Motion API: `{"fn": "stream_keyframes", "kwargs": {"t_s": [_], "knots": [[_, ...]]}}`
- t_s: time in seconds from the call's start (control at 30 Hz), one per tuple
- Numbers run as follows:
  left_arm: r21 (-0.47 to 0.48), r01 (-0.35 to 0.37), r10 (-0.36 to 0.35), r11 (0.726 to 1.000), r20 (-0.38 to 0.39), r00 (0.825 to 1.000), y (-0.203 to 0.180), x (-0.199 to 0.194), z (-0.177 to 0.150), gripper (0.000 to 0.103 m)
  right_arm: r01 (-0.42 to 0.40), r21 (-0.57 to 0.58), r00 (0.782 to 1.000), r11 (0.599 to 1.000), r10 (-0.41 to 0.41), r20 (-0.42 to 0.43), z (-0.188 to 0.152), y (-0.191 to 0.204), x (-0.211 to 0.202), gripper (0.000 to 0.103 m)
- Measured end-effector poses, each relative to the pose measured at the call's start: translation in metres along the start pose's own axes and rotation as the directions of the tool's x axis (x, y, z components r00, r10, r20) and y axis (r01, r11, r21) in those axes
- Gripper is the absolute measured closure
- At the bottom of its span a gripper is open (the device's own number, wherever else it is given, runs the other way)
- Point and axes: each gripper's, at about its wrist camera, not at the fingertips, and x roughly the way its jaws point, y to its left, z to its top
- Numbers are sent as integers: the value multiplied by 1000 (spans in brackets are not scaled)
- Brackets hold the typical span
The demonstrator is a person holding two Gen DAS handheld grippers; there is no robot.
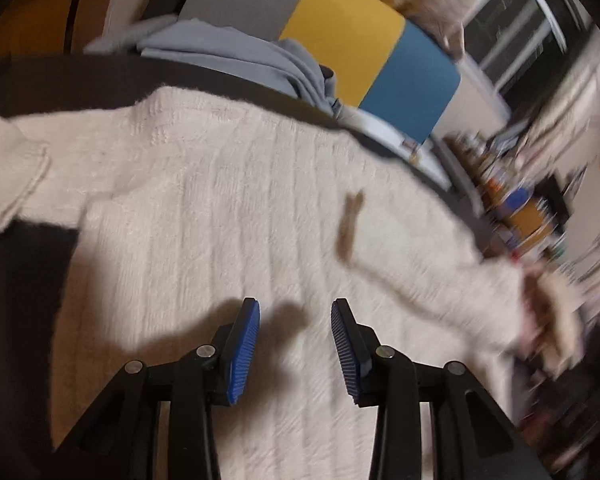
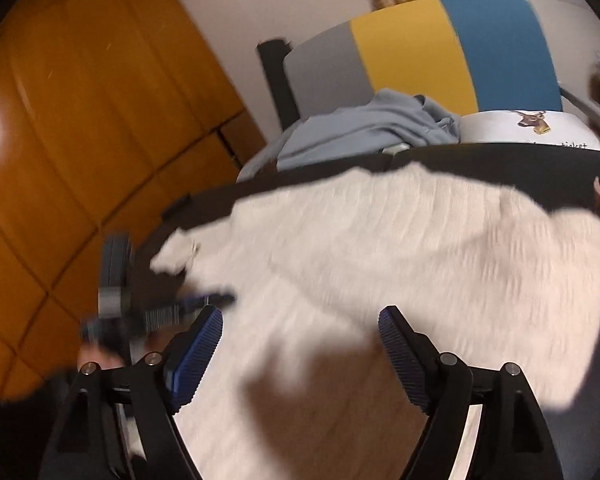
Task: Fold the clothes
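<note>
A cream knitted sweater lies spread flat on a dark table; one sleeve reaches left, the other stretches right toward a blurred hand. My left gripper hovers open over the sweater's body, nothing between its blue pads. In the right wrist view the same sweater fills the middle. My right gripper is open above it with nothing held. The other gripper shows blurred at the sweater's left edge.
A light blue garment lies crumpled beyond the table's far edge, also seen as the blue garment. Behind it stands a grey, yellow and blue panel. A white item with a deer picture rests there. Orange wooden doors stand left.
</note>
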Motion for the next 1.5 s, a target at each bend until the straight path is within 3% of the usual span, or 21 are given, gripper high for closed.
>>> {"fn": "stream_keyframes", "kwargs": {"t_s": [0.1,0.2,0.3,0.5,0.63,0.73,0.77,0.83,0.87,0.9,0.93,1.03,1.13,1.23,1.33,1.37,1.5], "knots": [[23,27,-27,999,8,1000,-4,2,23,61,20,-17,1000,1000,-20,-18,-19,-4,11,15],[134,20,-19,991,-8,1000,-24,17,40,57,40,-35,999,999,-41,-35,-38,-8,22,12],[271,-2,16,962,-50,999,-51,42,51,55,45,-47,998,998,-48,-49,-52,-12,31,0],[426,42,33,904,-167,985,-86,87,65,54,-11,-18,999,1000,10,-31,-53,-22,27,0],[468,92,20,879,-229,973,-99,108,72,54,-44,4,999,999,44,-13,-54,-29,24,0],[452,109,12,885,-257,966,-103,114,76,55,-69,19,998,997,69,2,-55,-34,21,0],[445,114,9,888,-267,964,-104,115,77,56,-77,25,997,997,77,6,-55,-35,20,0],[425,118,13,897,-292,956,-108,118,78,68,-86,31,996,996,86,12,-55,-37,19,0],[410,116,12,905,-296,955,-111,116,80,84,-83,31,996,996,83,11,-56,-36,18,0],[392,119,2,912,-294,956,-114,112,82,90,-81,30,997,996,80,10,-56,-35,18,0],[373,121,-8,920,-291,957,-116,108,85,91,-78,30,997,997,78,9,-56,-35,17,0],[293,193,-122,937,-245,962,-129,82,101,93,-69,29,998,997,69,6,-56,-33,16,0],[257,291,-248,922,-186,951,-154,44,121,94,-61,28,998,998,61,3,-56,-31,14,0],[236,389,-370,890,-124,921,-182,4,141,94,-9,11,1000,1000,10,-16,-55,-22,12,0],[231,475,-474,849,-60,878,-207,-34,159,94,-23,29,1000,999,22,16,-55,-15,1,0],[239,490,-499,838,-28,866,-213,-48,165,94,-48,41,998,998,46,39,-55,-13,-3,0],[281,489,-528,826,82,845,-221,-96,183,94,-95,87,989,992,84,122,-53,-16,-17,0]]}}
